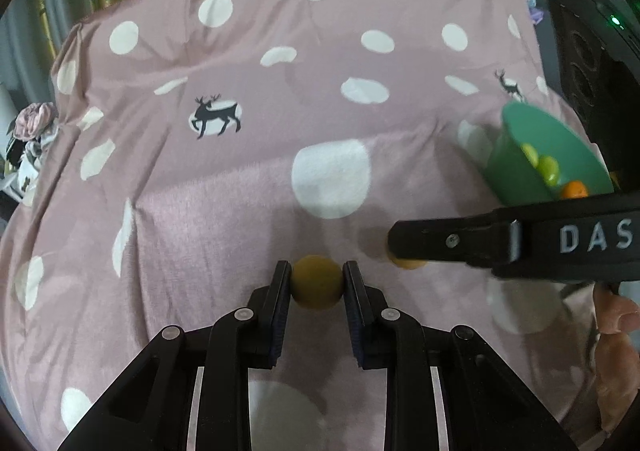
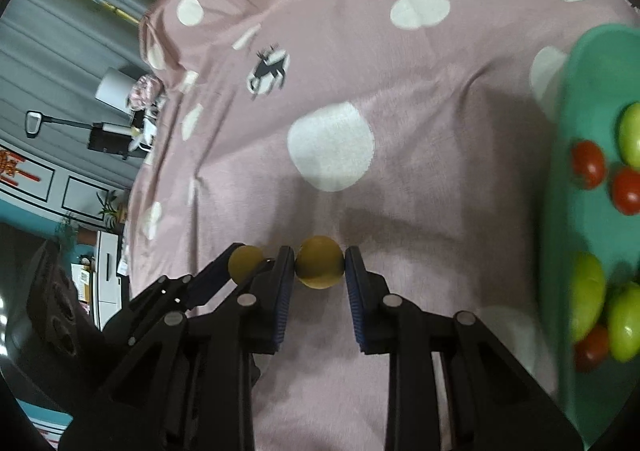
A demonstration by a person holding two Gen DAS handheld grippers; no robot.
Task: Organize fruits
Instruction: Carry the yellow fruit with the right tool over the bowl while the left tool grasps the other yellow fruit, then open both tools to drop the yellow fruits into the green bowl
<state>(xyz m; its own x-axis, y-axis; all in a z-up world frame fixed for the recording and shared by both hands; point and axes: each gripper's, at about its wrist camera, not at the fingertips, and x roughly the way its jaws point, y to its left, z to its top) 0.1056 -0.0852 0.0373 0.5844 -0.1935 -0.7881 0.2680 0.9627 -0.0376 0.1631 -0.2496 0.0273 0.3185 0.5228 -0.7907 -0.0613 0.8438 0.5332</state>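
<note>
The left gripper (image 1: pixel 317 281) holds a small brown-yellow round fruit (image 1: pixel 317 283) between its two fingers (image 1: pixel 280 291); the fruit is pinched from both sides, in the lower middle of the left wrist view, just above the pink cloth (image 1: pixel 240 191) with white dots and small deer pictures. This cloth covers the whole surface under the grippers.

The right gripper (image 2: pixel 319 263) pinches a second fruit of the same kind (image 2: pixel 319 262) in the lower middle of the right wrist view. Its fingers (image 2: pixel 285 275) press on both sides of this fruit. In the same view, the left gripper comes in from the lower left, and its fruit (image 2: pixel 245 262) lies just beside the right gripper's left finger. In the left wrist view the right gripper enters from the right edge as a black bar with white letters, and only a small orange-yellow part of its fruit (image 1: pixel 406 262) shows under the tip.

A green bowl (image 2: pixel 584 99) stands at the right edge of the right wrist view. It holds green fruits (image 2: pixel 586 295) and small red tomatoes (image 2: pixel 588 164). In the left wrist view the bowl (image 1: pixel 520 155) is at the middle right.
</note>
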